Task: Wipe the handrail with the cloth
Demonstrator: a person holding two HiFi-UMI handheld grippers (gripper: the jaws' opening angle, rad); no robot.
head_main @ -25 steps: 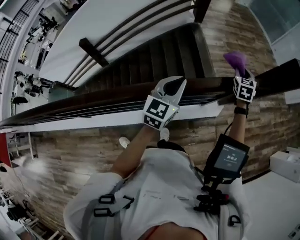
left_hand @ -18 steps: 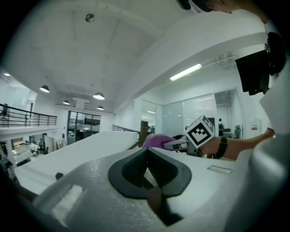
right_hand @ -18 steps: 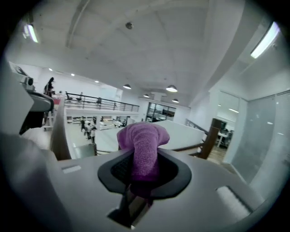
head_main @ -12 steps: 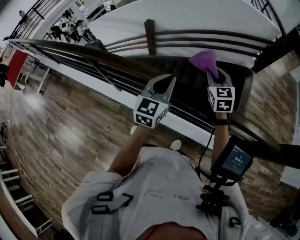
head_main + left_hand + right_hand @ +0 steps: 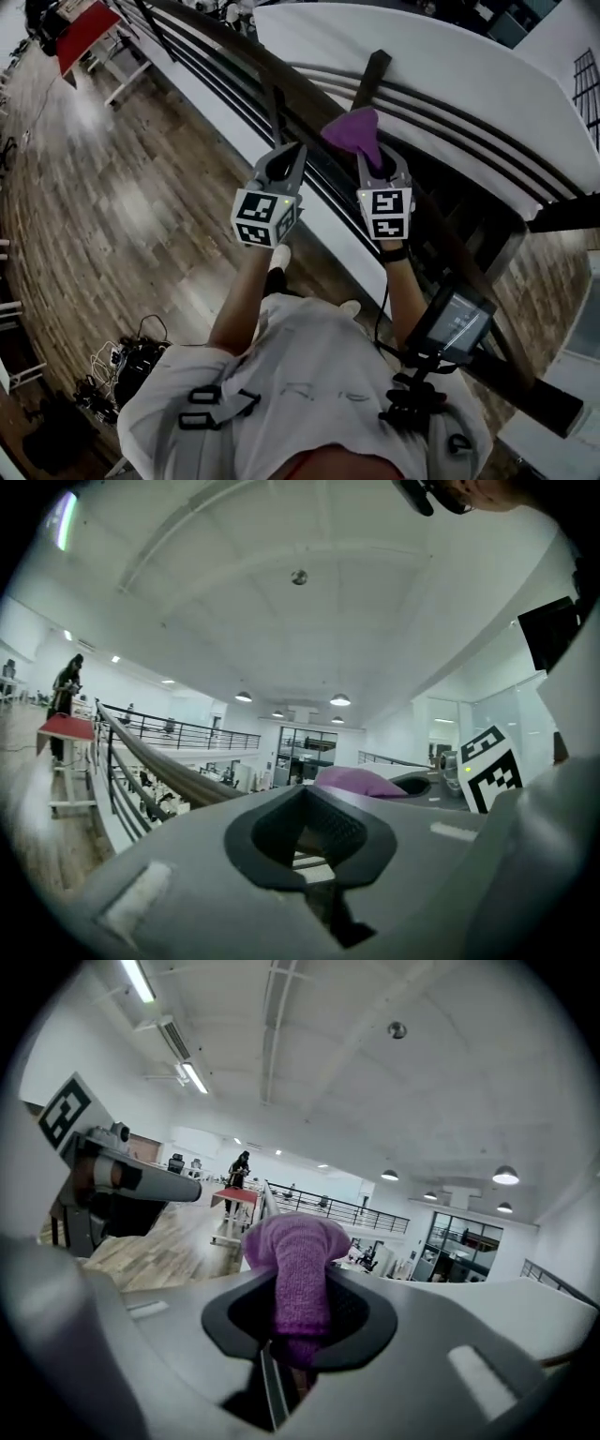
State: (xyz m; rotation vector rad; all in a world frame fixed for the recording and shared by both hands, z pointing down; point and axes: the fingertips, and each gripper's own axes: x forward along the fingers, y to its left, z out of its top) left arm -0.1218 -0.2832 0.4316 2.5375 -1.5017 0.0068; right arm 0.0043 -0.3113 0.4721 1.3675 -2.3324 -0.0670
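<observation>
The dark wooden handrail [image 5: 239,49] runs diagonally from the upper left down to the right, and shows as a long bar [image 5: 169,766] in the left gripper view. My right gripper [image 5: 375,161] is shut on a purple cloth [image 5: 354,129], which bunches out past its tips over the rail; whether it touches the rail I cannot tell. In the right gripper view the cloth [image 5: 298,1260] is pinched upright between the shut jaws of my right gripper [image 5: 292,1340]. My left gripper [image 5: 284,157] hangs just to the left, shut and empty [image 5: 305,841]. The cloth [image 5: 361,782] shows beside it.
A wood floor [image 5: 122,216] spreads to the left, with a red table [image 5: 80,23] far off and cables [image 5: 122,361] near the person's feet. Metal rails and a white curved wall [image 5: 422,56] lie beyond the handrail. A screen device [image 5: 452,323] is strapped to the right forearm.
The view has swung so the handrail now runs diagonally away. Both grippers have come closer together, the right one still holding the cloth.
</observation>
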